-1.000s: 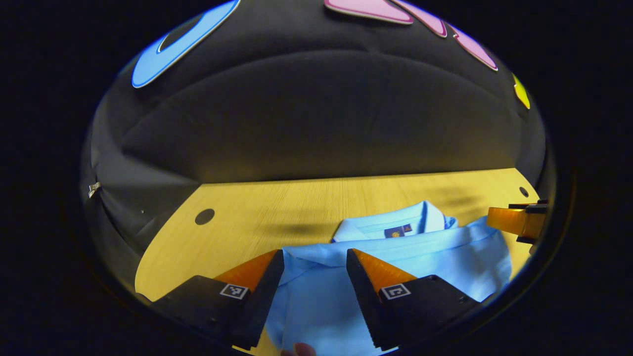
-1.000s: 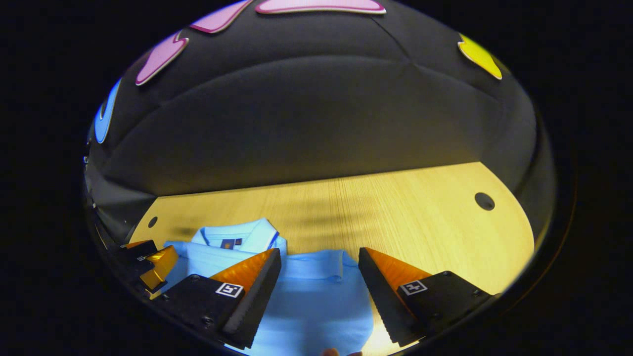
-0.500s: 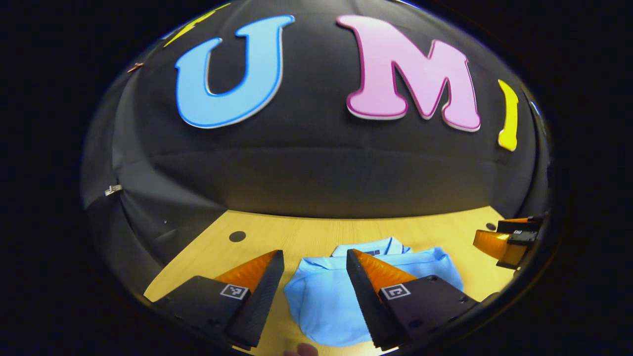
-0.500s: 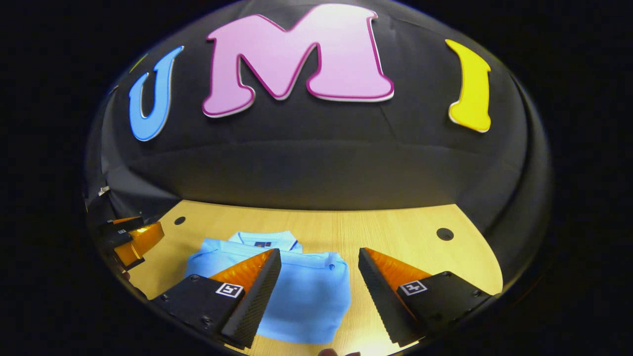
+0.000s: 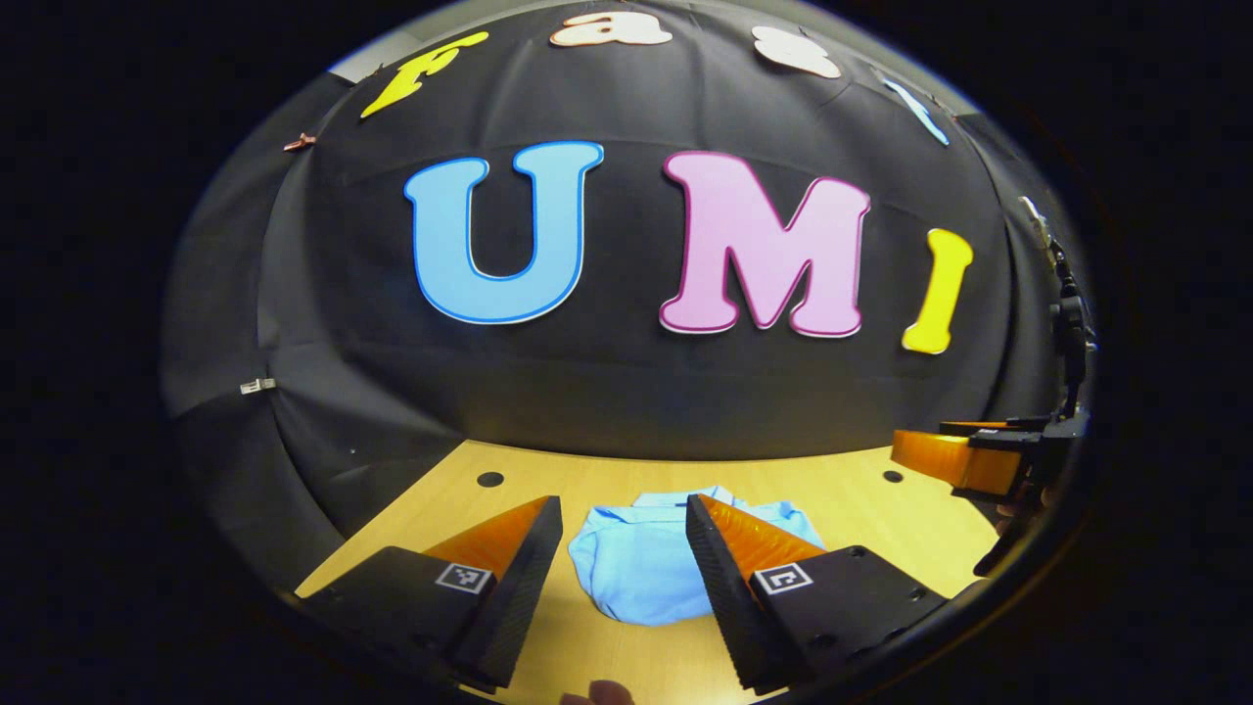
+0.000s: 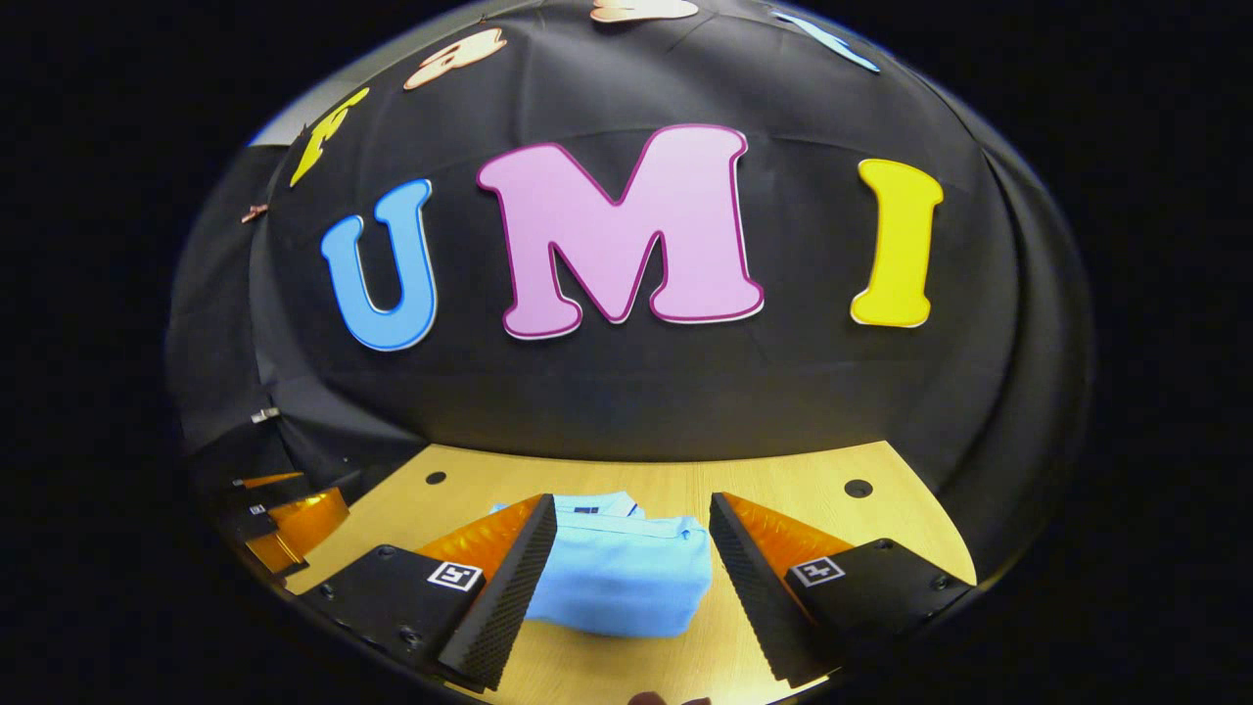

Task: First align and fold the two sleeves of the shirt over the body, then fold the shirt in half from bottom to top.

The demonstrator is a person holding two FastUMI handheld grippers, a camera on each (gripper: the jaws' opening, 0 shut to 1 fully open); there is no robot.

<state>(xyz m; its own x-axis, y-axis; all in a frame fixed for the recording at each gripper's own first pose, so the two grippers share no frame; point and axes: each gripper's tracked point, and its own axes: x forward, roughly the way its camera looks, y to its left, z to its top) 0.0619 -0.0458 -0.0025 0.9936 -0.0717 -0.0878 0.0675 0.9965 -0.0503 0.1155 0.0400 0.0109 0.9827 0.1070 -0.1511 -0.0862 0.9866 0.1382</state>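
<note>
The counter [image 5: 861, 509] is seen ahead of both hand-held grippers, with the folded shirt [image 5: 641, 573] lying on it just beyond the spread fingers. The left hand-held gripper [image 5: 622, 548] and right hand-held gripper [image 6: 631, 548] are both held wide apart, pinching nothing. The loose top layer could be snagged and unfolded if a finger were dragged across it.

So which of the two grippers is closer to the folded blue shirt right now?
Hard to say: both are pulled back, open. The left gripper sits before the shirt, the right gripper likewise; neither touches.
</note>
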